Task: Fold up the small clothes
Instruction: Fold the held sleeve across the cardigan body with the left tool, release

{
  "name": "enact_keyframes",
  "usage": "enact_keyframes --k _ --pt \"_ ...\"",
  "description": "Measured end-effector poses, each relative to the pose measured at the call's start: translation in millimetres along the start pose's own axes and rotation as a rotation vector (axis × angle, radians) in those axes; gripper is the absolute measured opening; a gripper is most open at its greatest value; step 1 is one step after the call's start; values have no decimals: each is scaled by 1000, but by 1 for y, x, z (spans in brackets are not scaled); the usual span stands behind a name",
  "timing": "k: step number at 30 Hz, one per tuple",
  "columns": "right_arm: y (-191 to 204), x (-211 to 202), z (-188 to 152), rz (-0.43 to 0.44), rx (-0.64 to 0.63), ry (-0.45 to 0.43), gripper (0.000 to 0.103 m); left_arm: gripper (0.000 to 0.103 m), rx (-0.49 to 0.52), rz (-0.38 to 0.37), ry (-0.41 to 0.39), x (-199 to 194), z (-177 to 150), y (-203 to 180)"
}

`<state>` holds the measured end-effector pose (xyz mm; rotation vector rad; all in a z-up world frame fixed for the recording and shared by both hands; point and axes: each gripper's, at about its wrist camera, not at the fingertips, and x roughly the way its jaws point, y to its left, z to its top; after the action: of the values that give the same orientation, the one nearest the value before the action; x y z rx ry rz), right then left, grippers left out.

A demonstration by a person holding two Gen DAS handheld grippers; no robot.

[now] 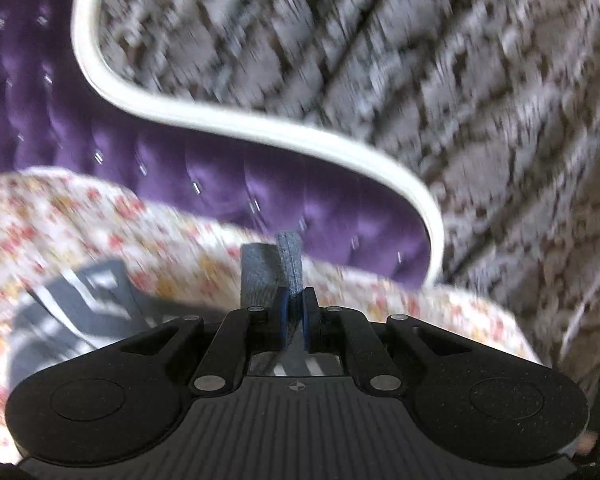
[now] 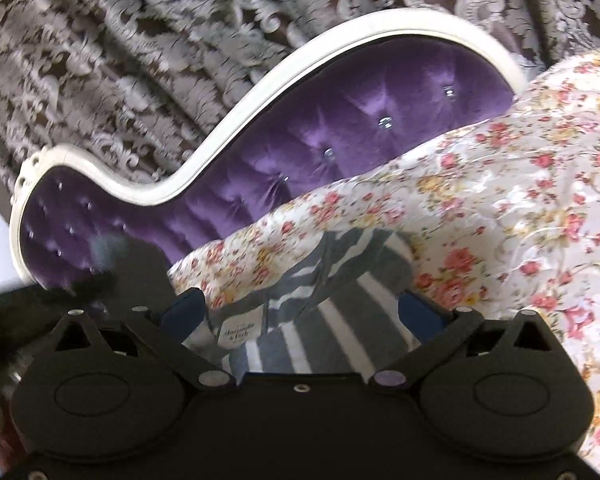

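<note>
While your right gripper (image 2: 300, 312) stands with fingers wide apart over the grey-and-white striped garment (image 2: 332, 320), a white neck label (image 2: 236, 334) at lower centre carries script too blurred to read. Garment lies on the floral bedspread (image 2: 500, 200), stripes running toward upper right. Your left gripper (image 1: 296, 308) is clamped on a grey fabric edge (image 1: 288, 260), standing upright. Beyond: purple tufted headboard (image 2: 340, 140), patterned curtain (image 2: 140, 60).
</note>
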<state>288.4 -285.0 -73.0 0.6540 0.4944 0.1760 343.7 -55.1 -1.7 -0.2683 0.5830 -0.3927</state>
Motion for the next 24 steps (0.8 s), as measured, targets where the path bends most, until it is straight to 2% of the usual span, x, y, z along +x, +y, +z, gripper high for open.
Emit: enact_keyframes --k 2,3,4,6,9,10,12,16,24 --pt "-5 -2 2 -9 15 -11 102 8 35 -18 42 9 -12 -7" --pt "-7 -3 4 -13 25 -17 102 13 52 -30 60 12 -16 -10" --pt "-9 -4 5 -17 32 -21 102 32 68 -44 76 14 -20 -13" --pt "-12 -4 6 -25 43 -28 103 51 102 -77 105 14 -26 -16" --pt "-14 -3 7 -32 44 -29 103 57 142 -96 119 8 -33 -17" --pt "-14 -2 7 -33 42 -27 103 64 151 -90 117 5 -35 -16" --pt "-14 0 6 -36 38 -18 103 71 164 -67 112 -4 -40 -9" --pt "-10 6 4 -30 13 7 103 72 158 39 108 -21 -50 19" --pt "7 31 -11 45 -69 107 102 72 175 229 141 -47 -76 81"
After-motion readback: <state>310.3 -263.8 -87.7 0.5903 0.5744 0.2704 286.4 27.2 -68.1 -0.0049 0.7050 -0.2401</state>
